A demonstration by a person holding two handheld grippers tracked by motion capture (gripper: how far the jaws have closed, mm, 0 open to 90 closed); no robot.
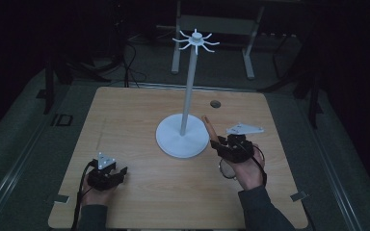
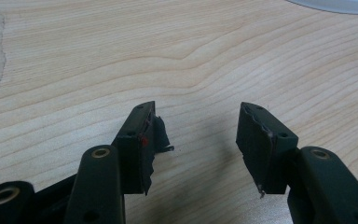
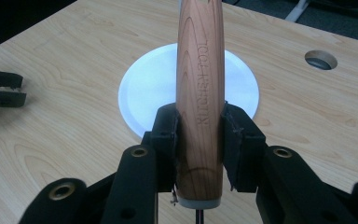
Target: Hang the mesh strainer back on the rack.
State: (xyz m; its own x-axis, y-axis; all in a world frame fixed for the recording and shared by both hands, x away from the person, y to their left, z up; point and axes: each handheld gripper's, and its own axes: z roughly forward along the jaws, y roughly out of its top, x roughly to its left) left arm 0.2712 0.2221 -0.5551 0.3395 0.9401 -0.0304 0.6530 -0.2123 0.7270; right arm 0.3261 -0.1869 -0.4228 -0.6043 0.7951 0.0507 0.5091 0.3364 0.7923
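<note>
Right gripper view: right gripper jaws clamp wooden utensil handle, pre-hang step; nxt lift to stand; left gripper jaws wide, empty.

Wooden-handled kitchen tool upright beside stand base

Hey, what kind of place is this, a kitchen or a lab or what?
Probably a lab or recording setup, not a kitchen. A bare wooden table with a cable hole stands in a dark room, with cables on the floor behind it. A person holds the right gripper and left gripper beside a white hook stand.
</note>
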